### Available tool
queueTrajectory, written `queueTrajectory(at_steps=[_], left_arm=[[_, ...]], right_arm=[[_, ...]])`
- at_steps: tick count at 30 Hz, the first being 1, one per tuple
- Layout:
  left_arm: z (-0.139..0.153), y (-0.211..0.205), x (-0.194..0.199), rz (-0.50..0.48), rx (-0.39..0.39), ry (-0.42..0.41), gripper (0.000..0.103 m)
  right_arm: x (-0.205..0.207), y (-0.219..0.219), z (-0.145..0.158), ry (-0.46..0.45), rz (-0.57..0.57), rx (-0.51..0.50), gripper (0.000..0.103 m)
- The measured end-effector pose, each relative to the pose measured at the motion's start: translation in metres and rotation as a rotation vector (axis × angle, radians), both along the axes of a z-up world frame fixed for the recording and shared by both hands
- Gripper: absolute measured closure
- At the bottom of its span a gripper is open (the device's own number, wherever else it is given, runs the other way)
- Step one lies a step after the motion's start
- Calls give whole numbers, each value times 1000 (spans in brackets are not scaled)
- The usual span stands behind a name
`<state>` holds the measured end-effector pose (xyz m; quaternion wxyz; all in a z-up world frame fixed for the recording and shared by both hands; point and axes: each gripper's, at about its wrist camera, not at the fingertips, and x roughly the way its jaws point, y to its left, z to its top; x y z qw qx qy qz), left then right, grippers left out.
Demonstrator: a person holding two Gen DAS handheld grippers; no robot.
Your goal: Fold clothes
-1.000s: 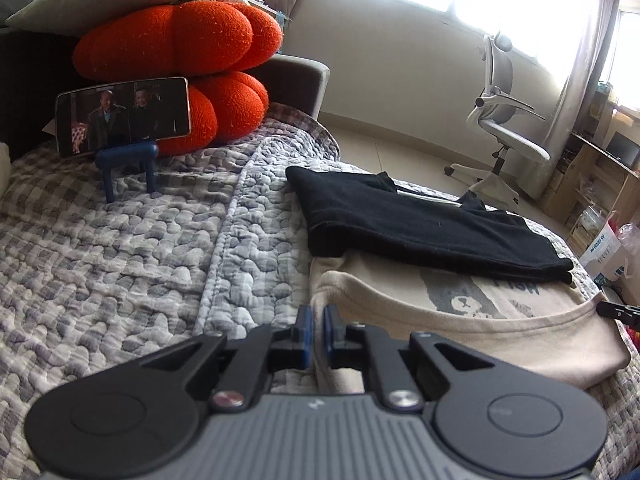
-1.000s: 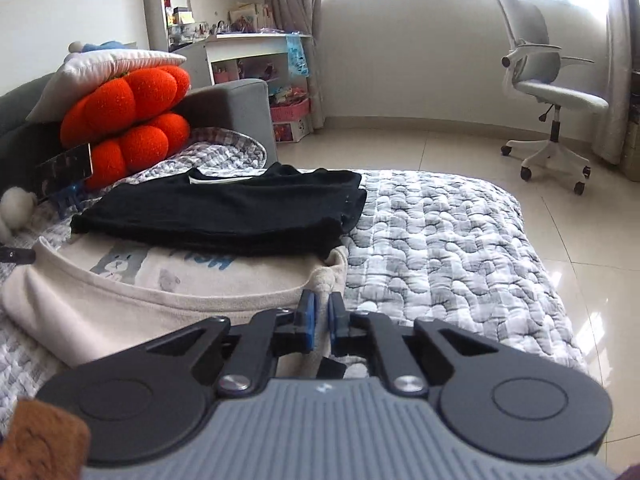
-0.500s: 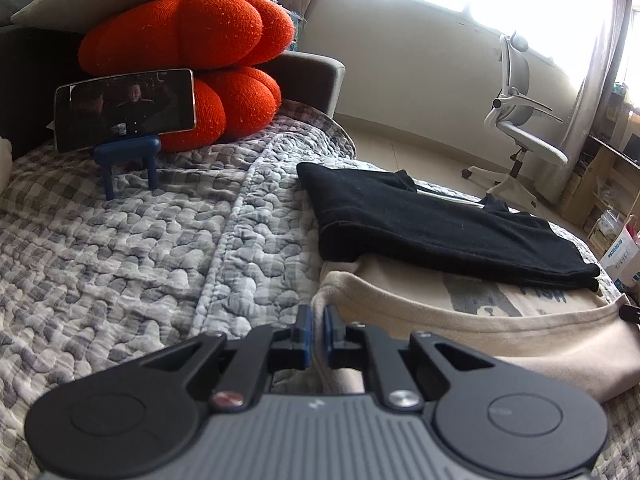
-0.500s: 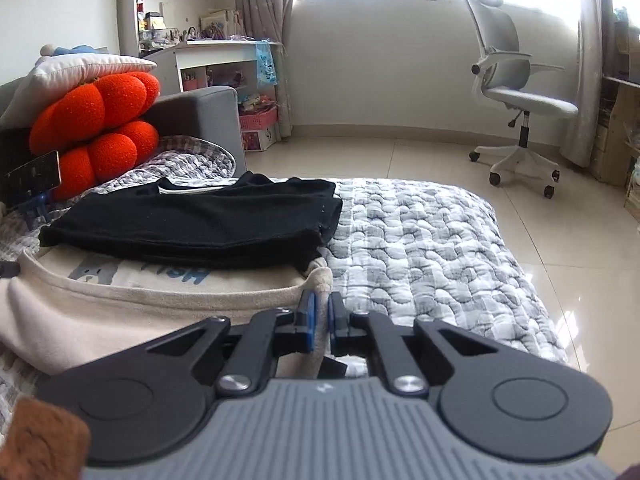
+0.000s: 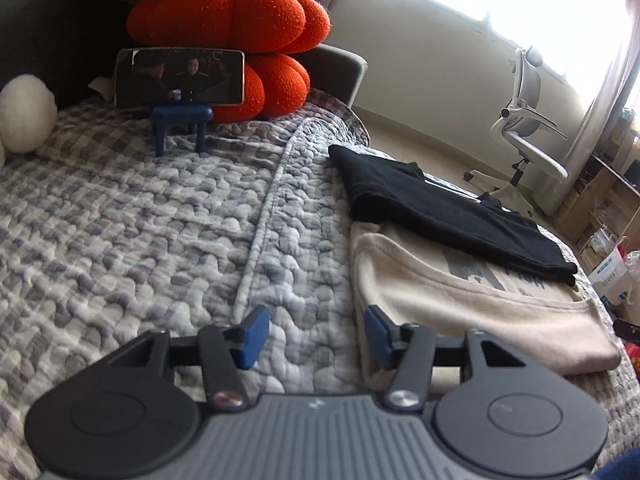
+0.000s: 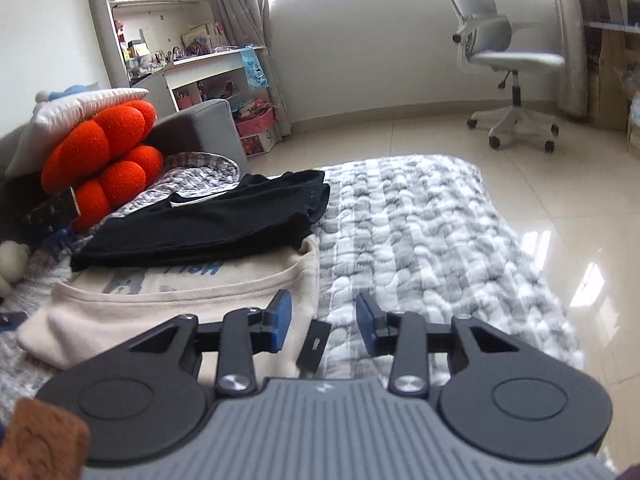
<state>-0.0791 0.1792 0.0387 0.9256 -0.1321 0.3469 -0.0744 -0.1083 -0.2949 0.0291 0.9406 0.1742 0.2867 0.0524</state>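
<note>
Left-wrist view: the left gripper (image 5: 314, 336) hangs low over the puffy grey-and-white quilted bedspread (image 5: 140, 240), its blue-padded jaws opening with only quilt between them; the near corner of the cream cotton T-shirt with a grey-and-blue print (image 5: 460, 300) lies just beside the inner pad, at about 3 o'clock from the gap. Right-wrist view: the right gripper (image 6: 324, 318) likewise has its jaws opening, the shirt's opposite corner (image 6: 304, 280) lying under its inner pad at 10 o'clock, not pinched. The placement suggests that each tool has let go of one corner of a single fold, so that the doubled hem lies flat and square to the bed edge. The folded black knit garment (image 5: 440, 208) rests on the far half of the cream shirt, at 12 o'clock from it, probably stacked there as finished work. The cream fabric looks thick and soft with a rolled, rounded fold line; the black one is thinner and matt, with crisp layered edges. Beyond, two orange pumpkin-shaped plush cushions (image 5: 236, 24) prop up a phone (image 5: 180, 76) on a small blue stand; a white swivel chair (image 6: 512, 64) stands on glossy tiles.
</note>
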Motion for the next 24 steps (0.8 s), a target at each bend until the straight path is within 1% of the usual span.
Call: queueTrajectory(at_steps=[3, 6, 8, 11, 13, 16, 17, 19, 21, 22, 23, 24], left_arm=[[-2, 3, -14, 26, -63, 15, 49], [0, 1, -25, 84, -48, 4, 50], [2, 0, -31, 119, -40, -8, 50], [8, 6, -38, 131, -99, -22, 49], [7, 3, -38, 113, -115, -3, 49], [1, -3, -33, 103, -129, 41, 48], [-3, -7, -31, 100, -126, 51, 48], [-9, -17, -27, 90, -93, 56, 49], [-12, -27, -23, 72, -54, 44, 50], [-12, -31, -21, 67, -28, 36, 52], [-13, -35, -19, 66, 3, 28, 56], [-13, -37, -18, 67, 18, 28, 67]], right_arm=[[-19, -15, -7, 37, -10, 157, 63], [-31, -24, -17, 74, -33, 284, 63], [-35, -23, -19, 81, -29, 317, 63], [-35, -18, -18, 79, -14, 346, 63], [-31, -16, -19, 81, -10, 359, 63], [-26, -15, -25, 84, -23, 429, 61], [-24, -16, -27, 83, -25, 452, 61], [-21, -16, -29, 85, -30, 493, 61], [-19, -16, -29, 91, -38, 517, 63], [-19, -15, -28, 95, -42, 507, 64], [-19, -15, -28, 99, -47, 495, 69], [-18, -15, -27, 105, -49, 482, 79]])
